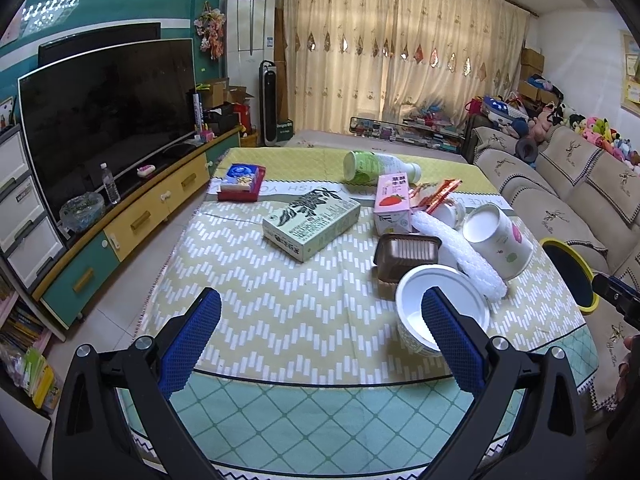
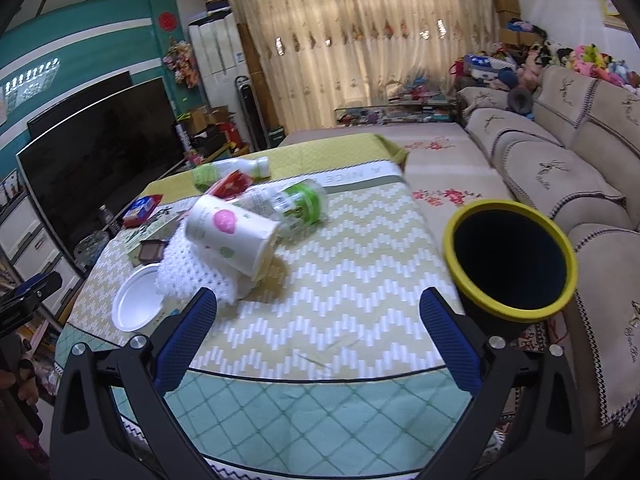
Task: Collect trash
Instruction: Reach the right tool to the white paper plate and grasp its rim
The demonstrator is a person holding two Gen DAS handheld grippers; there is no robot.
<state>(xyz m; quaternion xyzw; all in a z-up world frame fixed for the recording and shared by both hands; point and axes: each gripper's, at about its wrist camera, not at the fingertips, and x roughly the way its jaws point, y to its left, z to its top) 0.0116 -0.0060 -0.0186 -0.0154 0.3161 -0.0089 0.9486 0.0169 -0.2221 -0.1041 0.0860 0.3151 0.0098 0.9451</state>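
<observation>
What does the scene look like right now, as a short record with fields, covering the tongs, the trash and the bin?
left tongs: open, empty, above the table's near edge
right tongs: open, empty
table: covered with a zigzag cloth
trash on table: bowl, cup on its side, foam net, brown tray, green box, pink carton, bottle lying down, red box
bin: yellow-rimmed, at the table's right edge, interior too dark to read
</observation>
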